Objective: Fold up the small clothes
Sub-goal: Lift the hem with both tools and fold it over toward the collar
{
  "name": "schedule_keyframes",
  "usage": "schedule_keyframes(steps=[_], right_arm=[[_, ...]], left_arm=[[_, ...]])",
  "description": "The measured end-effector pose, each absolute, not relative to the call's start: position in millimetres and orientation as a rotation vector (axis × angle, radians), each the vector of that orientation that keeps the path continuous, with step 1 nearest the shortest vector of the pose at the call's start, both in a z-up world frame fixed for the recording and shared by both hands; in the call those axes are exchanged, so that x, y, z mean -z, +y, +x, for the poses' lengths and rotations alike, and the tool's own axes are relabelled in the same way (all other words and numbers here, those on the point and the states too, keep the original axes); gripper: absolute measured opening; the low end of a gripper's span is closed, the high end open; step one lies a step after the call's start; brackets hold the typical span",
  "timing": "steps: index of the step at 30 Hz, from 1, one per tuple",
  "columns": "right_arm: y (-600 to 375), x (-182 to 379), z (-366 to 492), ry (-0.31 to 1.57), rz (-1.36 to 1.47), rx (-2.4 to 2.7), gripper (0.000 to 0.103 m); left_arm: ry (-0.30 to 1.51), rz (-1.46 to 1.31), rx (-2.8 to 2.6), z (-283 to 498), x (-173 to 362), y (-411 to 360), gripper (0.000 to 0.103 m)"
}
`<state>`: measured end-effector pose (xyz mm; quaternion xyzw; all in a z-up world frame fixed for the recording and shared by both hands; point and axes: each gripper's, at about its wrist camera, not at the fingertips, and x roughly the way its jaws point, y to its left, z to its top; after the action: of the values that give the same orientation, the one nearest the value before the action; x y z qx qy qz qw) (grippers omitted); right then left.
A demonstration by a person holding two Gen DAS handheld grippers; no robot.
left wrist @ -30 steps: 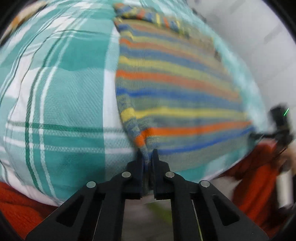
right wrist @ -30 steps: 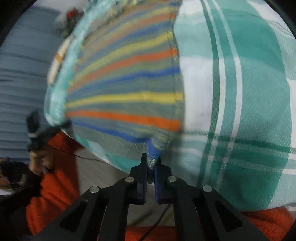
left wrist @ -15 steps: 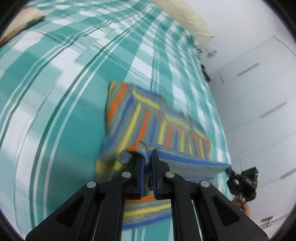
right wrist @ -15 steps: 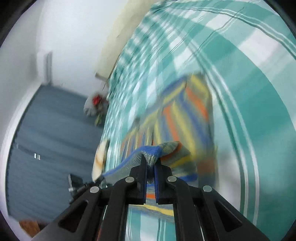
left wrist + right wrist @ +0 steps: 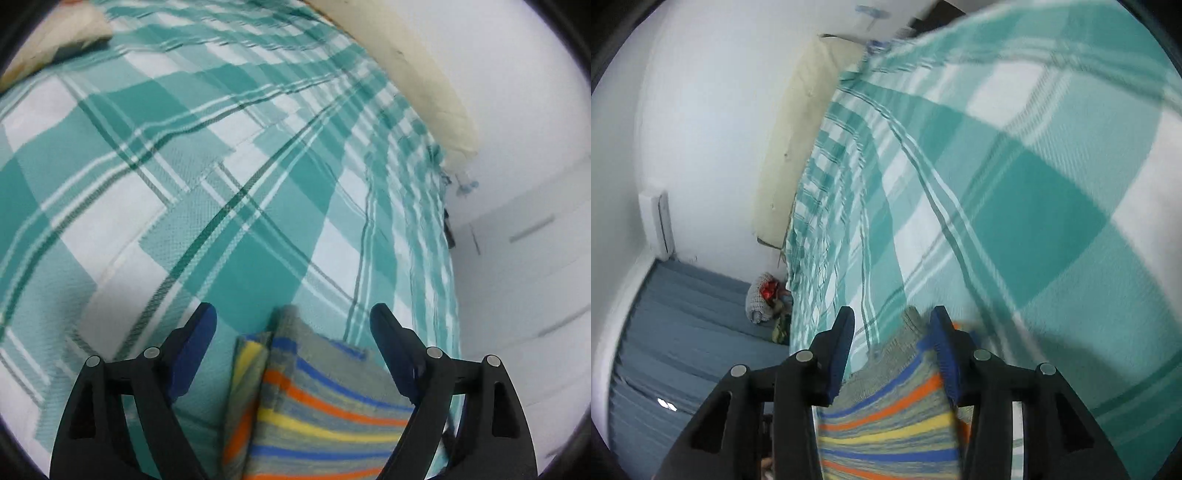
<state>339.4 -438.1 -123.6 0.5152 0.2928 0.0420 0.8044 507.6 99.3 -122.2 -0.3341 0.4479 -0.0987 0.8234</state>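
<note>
A small garment with grey, blue, orange and yellow stripes (image 5: pixel 314 406) lies folded over on the teal plaid bedsheet (image 5: pixel 184 166). My left gripper (image 5: pixel 293 317) is opening, its blue-padded fingers wide apart on either side of the garment's folded corner, touching nothing. In the right wrist view the same striped garment (image 5: pixel 886 417) lies under my right gripper (image 5: pixel 892 317), whose jaws are also opening. Its corner sits between the fingers, close to the right pad, and the left pad stands clear of it.
The teal plaid sheet (image 5: pixel 1034 184) covers the whole bed. A cream mattress edge (image 5: pixel 406 62) runs along the white wall at the far side. A beige pillow (image 5: pixel 55 33) lies at the upper left. Blue curtains (image 5: pixel 683 332) and a small heap of things (image 5: pixel 764 299) lie beside the bed.
Both grippers carried the garment's near edge over onto its far half, then let go. Both were shut on its corners earlier and now stand apart over the folded cloth.
</note>
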Motion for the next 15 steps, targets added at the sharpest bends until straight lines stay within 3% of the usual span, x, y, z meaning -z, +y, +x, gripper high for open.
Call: schedule_keyframes(steps=[7, 8, 10, 11, 12, 14, 15], right_arm=[[-368.1, 76.5, 301.0, 0.780, 0.636, -0.321, 0.044], [-355.7, 77.1, 278.2, 0.812, 0.566, -0.370, 0.044], [-319.8, 87.4, 249.4, 0.908, 0.401, -0.472, 0.043], [-307.7, 100.1, 235.6, 0.975, 0.324, -0.482, 0.037], [-299.7, 117.2, 225.0, 1.059, 0.228, -0.443, 0.028], [-302.2, 139.8, 201.0, 1.157, 0.072, -0.308, 0.015], [-310.9, 132.5, 185.8, 1.114, 0.102, -0.293, 0.015]], left_arm=[[0.893, -0.244, 0.458, 393.8, 103.3, 43.6, 0.085], [0.908, -0.189, 0.487, 380.3, 108.2, 35.9, 0.078], [1.040, 0.013, 0.529, 345.5, 141.2, 15.8, 0.046], [1.117, 0.095, 0.496, 334.3, 159.0, 17.1, 0.014], [1.137, 0.117, 0.475, 326.6, 166.4, 25.8, 0.008], [1.113, 0.012, 0.442, 310.8, 157.6, 63.1, 0.009], [1.105, -0.027, 0.379, 302.8, 150.0, 84.9, 0.027]])
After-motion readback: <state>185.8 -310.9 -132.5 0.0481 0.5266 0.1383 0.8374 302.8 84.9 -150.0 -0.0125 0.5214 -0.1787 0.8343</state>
